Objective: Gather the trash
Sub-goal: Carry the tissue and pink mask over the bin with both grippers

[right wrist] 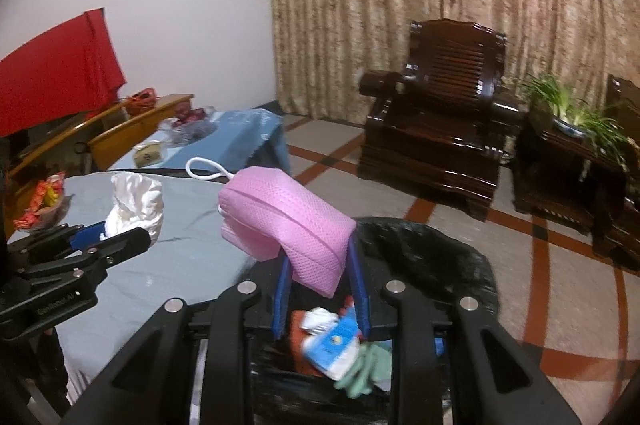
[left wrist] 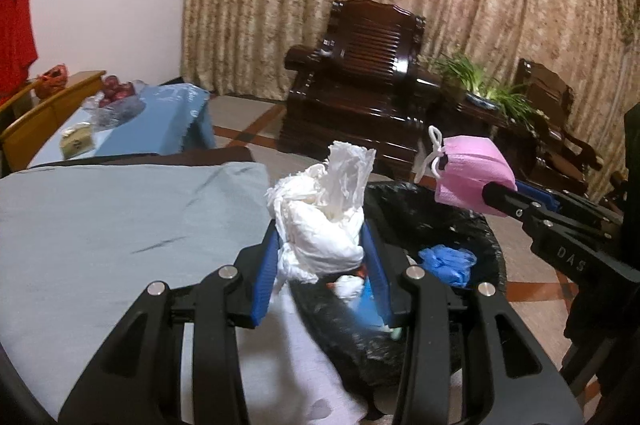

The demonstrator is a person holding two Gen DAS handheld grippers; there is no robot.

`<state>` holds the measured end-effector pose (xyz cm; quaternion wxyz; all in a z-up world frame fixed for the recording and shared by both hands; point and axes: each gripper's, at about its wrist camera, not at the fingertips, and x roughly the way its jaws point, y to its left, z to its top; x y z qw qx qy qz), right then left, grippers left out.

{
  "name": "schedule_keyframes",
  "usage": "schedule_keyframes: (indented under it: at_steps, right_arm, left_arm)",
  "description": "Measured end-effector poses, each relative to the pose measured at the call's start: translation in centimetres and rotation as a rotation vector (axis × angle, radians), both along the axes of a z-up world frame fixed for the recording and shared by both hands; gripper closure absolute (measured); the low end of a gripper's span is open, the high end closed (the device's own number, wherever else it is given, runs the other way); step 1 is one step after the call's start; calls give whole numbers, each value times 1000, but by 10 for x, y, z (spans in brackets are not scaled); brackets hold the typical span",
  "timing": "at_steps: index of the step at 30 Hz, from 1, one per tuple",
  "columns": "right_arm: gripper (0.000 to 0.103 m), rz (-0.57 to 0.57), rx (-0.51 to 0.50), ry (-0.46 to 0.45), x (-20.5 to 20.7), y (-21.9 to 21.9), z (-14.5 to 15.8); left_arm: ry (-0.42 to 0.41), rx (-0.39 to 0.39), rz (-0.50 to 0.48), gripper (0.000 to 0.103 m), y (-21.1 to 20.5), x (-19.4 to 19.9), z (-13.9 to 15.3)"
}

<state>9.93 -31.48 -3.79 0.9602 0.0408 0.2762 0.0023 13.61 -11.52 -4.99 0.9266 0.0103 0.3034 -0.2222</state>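
Tissue wad: one white tissue wad point(left wrist: 324, 221), pinched in the jaws of the left gripper point(left wrist: 324, 265), held above the tabletop's edge next to the bin so it can drop in.
Mask: one pink mask point(right wrist: 286, 225), pinched in the jaws of the right gripper point(right wrist: 320, 289), held right over the bin for the same reason.
Bin: one trash bin point(left wrist: 472, 225) with a black bag, on the floor just beside the tabletop point(left wrist: 120, 217), close so trash is easy to toss.
Already inside: one blue glove point(left wrist: 448, 261), one green glove point(right wrist: 366, 373), one small packet point(right wrist: 332, 345).
Left on the tabletop: one bright wrapper pile point(right wrist: 40, 201) at its far edge.
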Motion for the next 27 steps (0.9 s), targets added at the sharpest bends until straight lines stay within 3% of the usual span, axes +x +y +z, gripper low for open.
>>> schedule_keyframes:
  at_steps: [11, 27]
  right_arm:
    - [77, -112, -16, 67, 11, -54, -30]
    - [77, -156, -28, 149, 34, -76, -75]
  left_arm:
    - [31, 21, -104, 63, -60, 27, -34]
    - [86, 64, -162, 62, -104, 60, -90]
